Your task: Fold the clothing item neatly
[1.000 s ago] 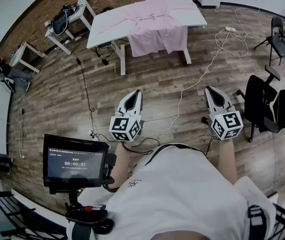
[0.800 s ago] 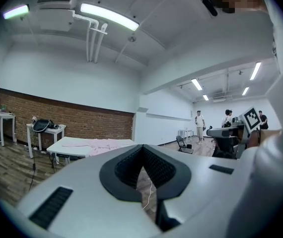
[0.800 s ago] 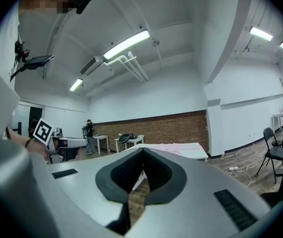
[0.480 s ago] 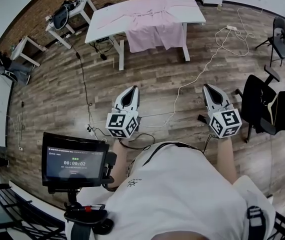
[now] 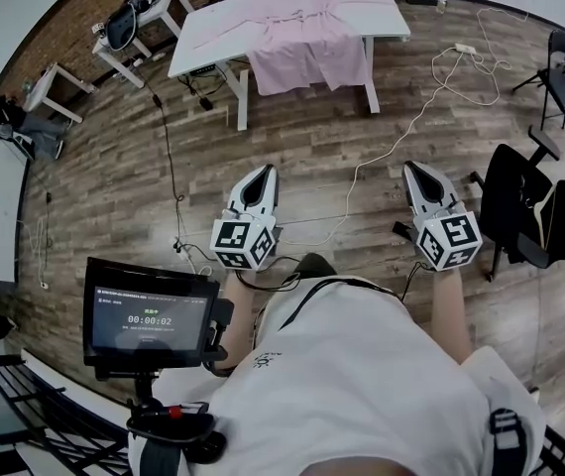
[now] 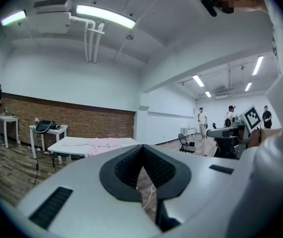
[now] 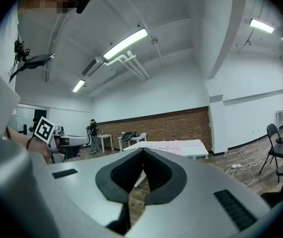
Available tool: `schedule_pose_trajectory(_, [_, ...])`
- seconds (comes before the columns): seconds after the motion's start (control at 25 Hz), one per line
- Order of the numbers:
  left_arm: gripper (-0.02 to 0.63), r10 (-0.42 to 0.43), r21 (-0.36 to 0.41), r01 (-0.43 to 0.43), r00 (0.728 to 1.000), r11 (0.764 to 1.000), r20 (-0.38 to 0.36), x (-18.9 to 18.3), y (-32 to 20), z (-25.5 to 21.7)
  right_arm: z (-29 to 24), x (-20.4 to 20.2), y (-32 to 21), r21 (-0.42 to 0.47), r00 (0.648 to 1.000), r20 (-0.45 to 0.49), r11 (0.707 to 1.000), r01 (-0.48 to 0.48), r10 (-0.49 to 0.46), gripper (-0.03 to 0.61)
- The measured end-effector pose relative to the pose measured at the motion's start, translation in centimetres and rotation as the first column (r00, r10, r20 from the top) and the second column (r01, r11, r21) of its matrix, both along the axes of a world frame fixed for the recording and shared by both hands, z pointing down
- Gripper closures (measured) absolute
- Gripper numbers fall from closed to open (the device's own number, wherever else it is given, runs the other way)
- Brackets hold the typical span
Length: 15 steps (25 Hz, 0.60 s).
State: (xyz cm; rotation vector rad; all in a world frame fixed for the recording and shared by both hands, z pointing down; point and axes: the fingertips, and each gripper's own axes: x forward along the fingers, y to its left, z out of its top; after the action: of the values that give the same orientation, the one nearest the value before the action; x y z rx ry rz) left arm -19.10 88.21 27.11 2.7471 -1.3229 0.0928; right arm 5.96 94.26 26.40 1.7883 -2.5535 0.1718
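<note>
The approach is judged to be in hand: the pink garment (image 5: 302, 28) is spread on the far white bench (image 5: 384, 16), well apart from the left gripper (image 5: 260, 174) and right gripper (image 5: 417, 169), whose fingers (image 6: 126, 171) are pressed together on nothing. Next, the bench must be reached and the fingers parted. On the near-left monitor (image 5: 150, 313), 00:00:02 is read.

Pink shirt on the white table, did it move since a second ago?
No. The pink shirt lies spread on the white table and hangs over its front edge between the legs, as before. Only the whole view shifted.
</note>
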Motion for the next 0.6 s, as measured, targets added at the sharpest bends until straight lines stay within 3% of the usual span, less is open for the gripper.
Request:
schedule_pose_trajectory(0.2, [0.612,-0.008,0.007,0.009,1.0,1.0,-0.016,-0.6,-0.8,0.1,0.2,-0.3,-0.5,-0.002,1.0,-0.014,1.0,0.005,-0.005,0.577])
schedule_pose_trajectory(0.6, [0.612,0.038,-0.026,-0.039,0.999,0.999,-0.016,2.0,-13.3,2.1,1.3,1.9,-11.8,-0.037,0.999,-0.032,0.999,-0.035,0.034,0.577])
